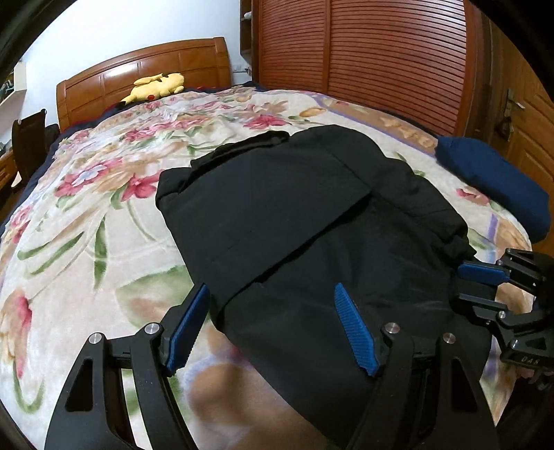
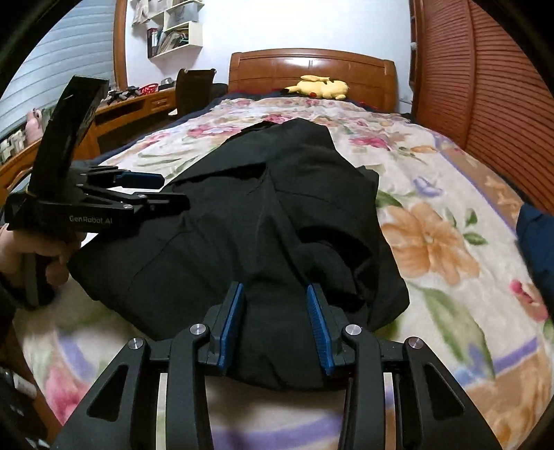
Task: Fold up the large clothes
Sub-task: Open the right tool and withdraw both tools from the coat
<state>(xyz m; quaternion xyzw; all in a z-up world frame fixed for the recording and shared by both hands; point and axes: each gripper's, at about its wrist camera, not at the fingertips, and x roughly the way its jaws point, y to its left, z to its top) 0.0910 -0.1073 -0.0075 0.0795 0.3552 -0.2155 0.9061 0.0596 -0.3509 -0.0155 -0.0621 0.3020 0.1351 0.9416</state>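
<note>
Bed: wide bed point(image 2: 432, 221) under a cream floral blanket with pink, orange and green blooms.
Headboard: glossy reddish wooden headboard point(image 2: 311, 69) at the far end, against the wall.
Wall: plain white wall point(image 2: 277, 24) behind the headboard.
Wardrobe: tall louvred wardrobe doors point(image 1: 363, 52) in reddish wood along one side of the bed.
Door: wooden door with a metal door handle point(image 1: 512, 104) beyond the wardrobe.
Shelves: white wall shelves point(image 2: 176, 31) holding books and papers.
Desk: long wooden desk point(image 2: 138, 104) on the other side, a dark chair point(image 2: 194, 90) beside it.
Window: slatted blind point(image 2: 69, 55), pale grey-blue.
Light: soft, even indoor light.
</note>
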